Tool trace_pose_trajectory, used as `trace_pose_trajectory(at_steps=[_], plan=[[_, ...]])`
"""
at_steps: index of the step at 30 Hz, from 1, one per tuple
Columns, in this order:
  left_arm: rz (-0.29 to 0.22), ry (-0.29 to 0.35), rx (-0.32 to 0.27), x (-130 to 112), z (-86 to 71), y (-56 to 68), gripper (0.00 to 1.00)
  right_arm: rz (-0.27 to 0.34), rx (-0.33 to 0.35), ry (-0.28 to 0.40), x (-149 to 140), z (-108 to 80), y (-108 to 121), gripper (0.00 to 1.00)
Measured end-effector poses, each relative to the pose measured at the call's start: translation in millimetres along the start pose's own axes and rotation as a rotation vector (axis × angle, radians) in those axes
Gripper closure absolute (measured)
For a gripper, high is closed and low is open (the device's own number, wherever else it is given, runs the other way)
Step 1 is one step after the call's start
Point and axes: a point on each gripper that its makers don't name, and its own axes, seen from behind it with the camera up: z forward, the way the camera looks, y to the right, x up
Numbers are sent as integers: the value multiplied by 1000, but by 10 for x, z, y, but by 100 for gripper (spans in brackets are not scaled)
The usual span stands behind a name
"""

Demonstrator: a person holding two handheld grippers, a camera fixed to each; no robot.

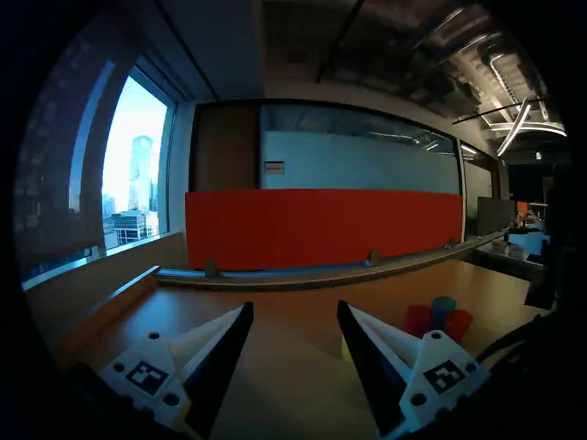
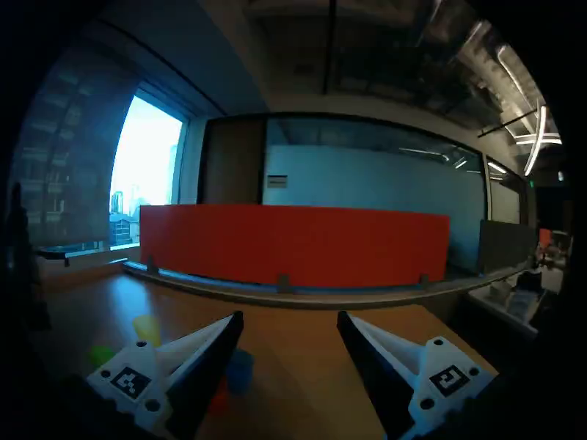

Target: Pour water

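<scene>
In the left gripper view my left gripper [image 1: 295, 312] is open above the wooden desk [image 1: 293, 367], nothing between its fingers. To its right stand a pink cup [image 1: 417, 320], a teal cup [image 1: 443, 306] and an orange cup [image 1: 459, 323]; a yellow cup [image 1: 345, 350] peeks out beside the right finger. In the right gripper view my right gripper [image 2: 290, 319] is open and empty over the desk [image 2: 308, 381]. A yellow cup [image 2: 147, 328], a green cup [image 2: 100, 356], a blue cup [image 2: 240, 371] and a red-orange cup [image 2: 219, 402] sit low at its left, partly hidden by the left finger.
A red partition [image 1: 323, 227] runs along the desk's far edge, with a glass wall behind it. A bright window [image 1: 132, 183] lies to the left. More desks with clutter [image 1: 524, 238] stand at the far right.
</scene>
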Motion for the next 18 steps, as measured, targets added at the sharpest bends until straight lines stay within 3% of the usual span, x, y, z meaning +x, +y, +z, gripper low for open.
trace_pose_trajectory(at_steps=[6, 18], plan=[[-15, 13, -29, 202, 54, 28, 16, 3, 8, 12, 194, 36, 21, 1], [-11, 11, -142, 386, 131, 241, 16, 38, 94, -10, 232, 81, -32, 1]])
